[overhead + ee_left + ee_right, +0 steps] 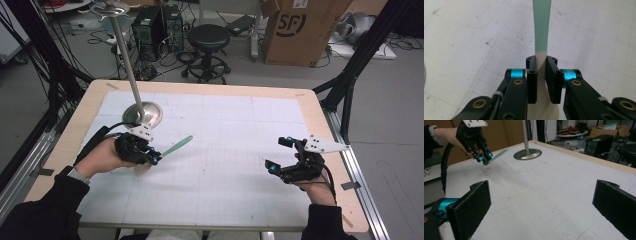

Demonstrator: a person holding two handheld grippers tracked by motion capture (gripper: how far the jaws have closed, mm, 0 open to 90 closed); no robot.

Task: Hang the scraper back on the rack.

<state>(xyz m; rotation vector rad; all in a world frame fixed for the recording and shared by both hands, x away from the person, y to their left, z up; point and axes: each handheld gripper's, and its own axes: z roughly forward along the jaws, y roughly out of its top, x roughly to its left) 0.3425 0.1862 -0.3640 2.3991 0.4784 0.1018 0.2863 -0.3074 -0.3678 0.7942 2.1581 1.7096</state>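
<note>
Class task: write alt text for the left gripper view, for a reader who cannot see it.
The left hand-held gripper is shut on a slim utensil, its two black jaws pinching the white part where it meets the mint-green part, which runs up and away. Below lies a white gridded mat with small dark marks.

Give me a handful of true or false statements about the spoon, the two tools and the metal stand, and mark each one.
1. The left tool is shut on the spoon. True.
2. The spoon's handle is red. False: it is pale green, turning white toward the bowl end.
3. The right tool holds a cup. False: its jaws stand wide apart with nothing between them.
4. A metal stand with a round base stands on the table beyond the left tool. True.
5. The spoon lies flat on the table. False: the right gripper view shows it held above the surface.
</note>
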